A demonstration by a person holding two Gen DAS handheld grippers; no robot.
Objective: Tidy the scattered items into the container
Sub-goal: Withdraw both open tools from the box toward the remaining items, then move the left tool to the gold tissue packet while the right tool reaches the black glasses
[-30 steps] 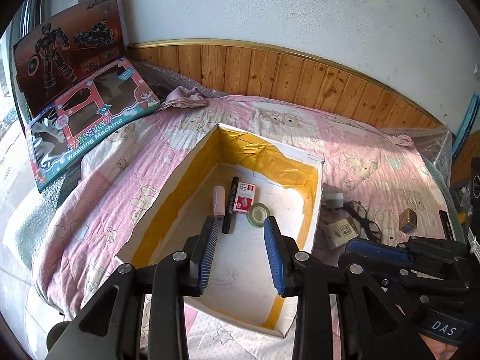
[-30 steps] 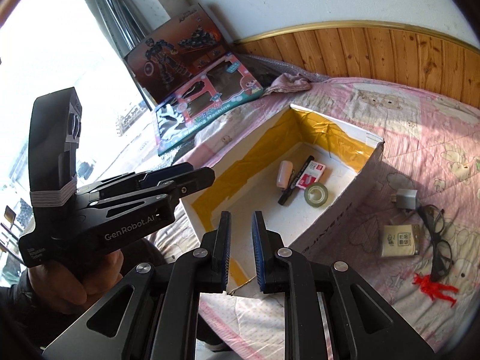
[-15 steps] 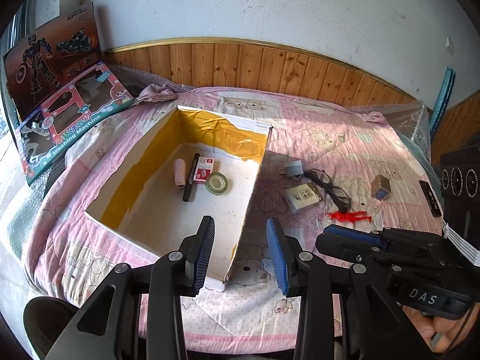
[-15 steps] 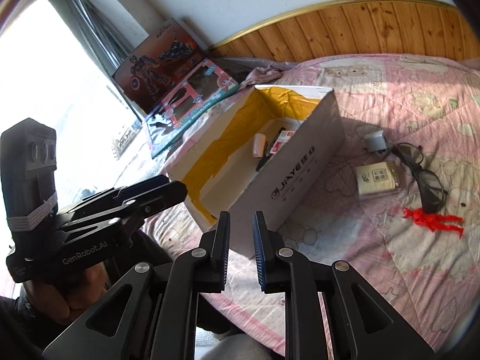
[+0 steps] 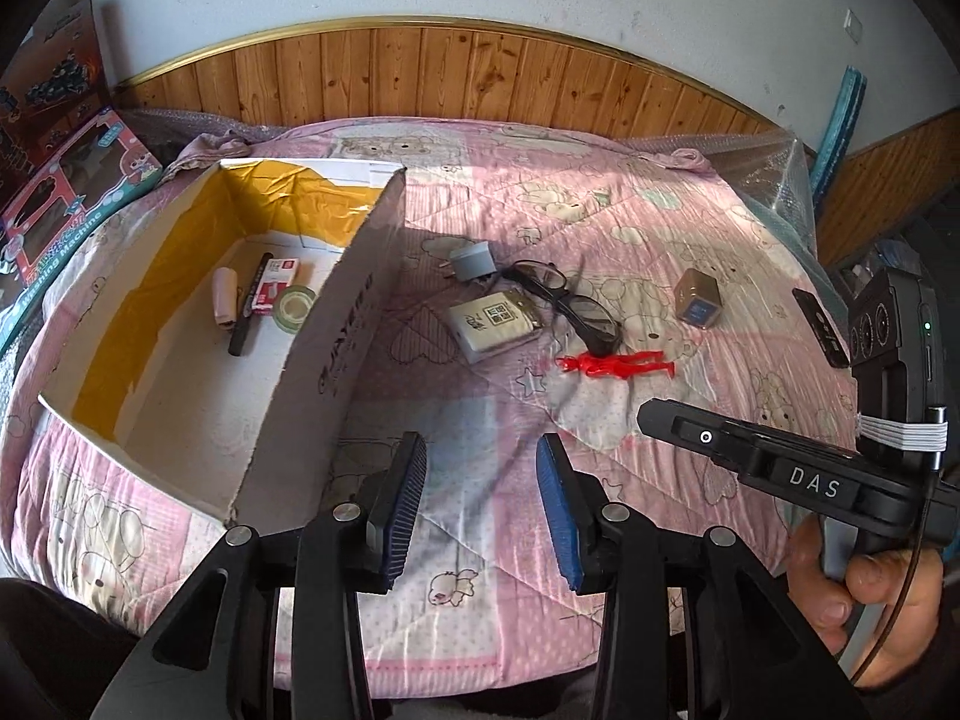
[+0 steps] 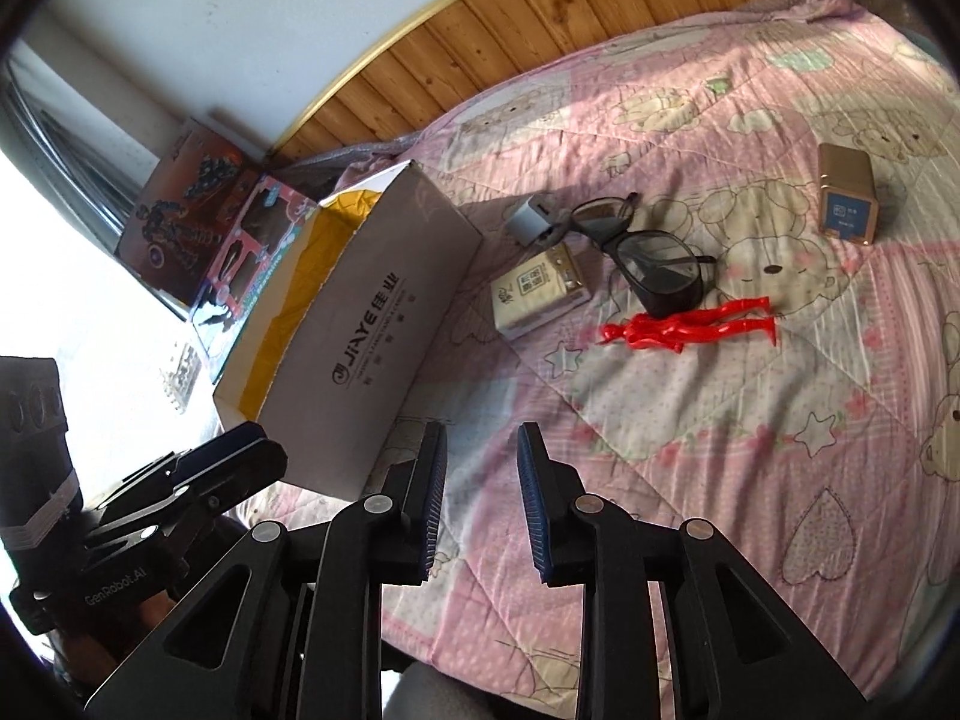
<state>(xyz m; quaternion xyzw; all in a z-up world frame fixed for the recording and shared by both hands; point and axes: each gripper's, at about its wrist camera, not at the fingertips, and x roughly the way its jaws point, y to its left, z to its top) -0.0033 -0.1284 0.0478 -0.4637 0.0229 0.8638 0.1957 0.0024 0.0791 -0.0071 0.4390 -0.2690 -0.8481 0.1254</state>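
White cardboard box (image 5: 336, 354) lined with yellow tape, black lettering outside; pink quilt (image 6: 750, 420) printed with bears, stars and hearts; red figurine (image 6: 690, 324); black-framed glasses (image 6: 654, 264); gold cube (image 6: 846, 195) with blue label; grey charger (image 5: 474, 264); blue-ribbed finger pads (image 5: 555, 516).

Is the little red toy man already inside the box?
No, the red toy man lies on the pink quilt, outside the box, next to the glasses.

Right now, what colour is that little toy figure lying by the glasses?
Bright red. The toy figure shows best in the right wrist view, just below the glasses.
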